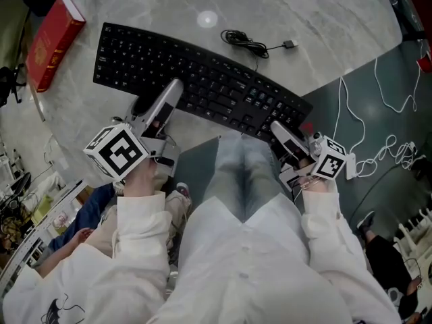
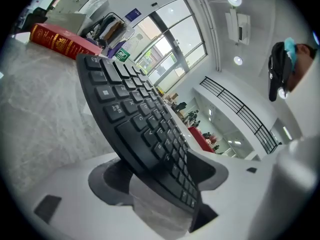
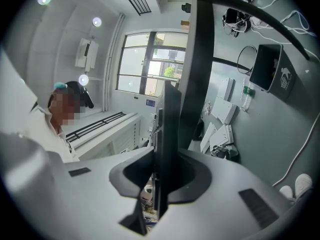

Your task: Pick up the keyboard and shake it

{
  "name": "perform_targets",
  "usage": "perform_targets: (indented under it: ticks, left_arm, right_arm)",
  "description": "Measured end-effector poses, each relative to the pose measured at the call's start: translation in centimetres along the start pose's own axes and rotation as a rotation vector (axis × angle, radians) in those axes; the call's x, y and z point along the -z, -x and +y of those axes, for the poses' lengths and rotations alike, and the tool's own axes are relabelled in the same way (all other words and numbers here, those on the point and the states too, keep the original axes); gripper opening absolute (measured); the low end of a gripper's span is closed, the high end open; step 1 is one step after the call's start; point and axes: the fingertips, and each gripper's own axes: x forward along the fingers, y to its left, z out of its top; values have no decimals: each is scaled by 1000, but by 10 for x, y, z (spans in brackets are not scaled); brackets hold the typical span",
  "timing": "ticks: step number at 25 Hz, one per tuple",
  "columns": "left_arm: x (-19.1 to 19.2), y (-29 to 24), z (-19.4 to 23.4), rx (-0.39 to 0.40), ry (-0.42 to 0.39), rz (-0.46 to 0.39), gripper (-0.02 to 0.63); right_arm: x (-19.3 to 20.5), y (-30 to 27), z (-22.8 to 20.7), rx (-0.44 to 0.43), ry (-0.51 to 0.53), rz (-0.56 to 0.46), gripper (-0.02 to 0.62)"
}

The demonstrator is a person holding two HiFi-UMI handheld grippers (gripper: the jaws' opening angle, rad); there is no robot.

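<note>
book (image 1: 52, 42) on table (image 1: 337, 32), left of keyboard (image 1: 196, 79) | cable (image 1: 251, 44) behind keyboard | keyboard right end past table edge

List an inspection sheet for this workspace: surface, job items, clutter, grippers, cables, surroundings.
Surface: grey marble-look table, round edge.
Job's things: black keyboard, gripped along its near edge.
Clutter: red book at the table's left edge.
Grippers: left gripper shut on keyboard; right gripper shut on keyboard's right end.
Cables: black cable coiled on table behind keyboard; white cables on floor.
Surroundings: dark floor to the right; windows in gripper views.

Grey marble table (image 1: 337, 32) over dark floor (image 1: 378, 130) (white cables (image 1: 390, 145) strewn), big windows (image 2: 172, 39) beyond
</note>
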Motion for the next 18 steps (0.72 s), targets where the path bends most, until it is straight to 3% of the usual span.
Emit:
perform_targets:
  ticks: [18]
  left_arm:
    - [11, 1, 6, -62, -73, 14, 353]
  right_arm:
    - [-1, 1, 4, -39, -29, -48, 91]
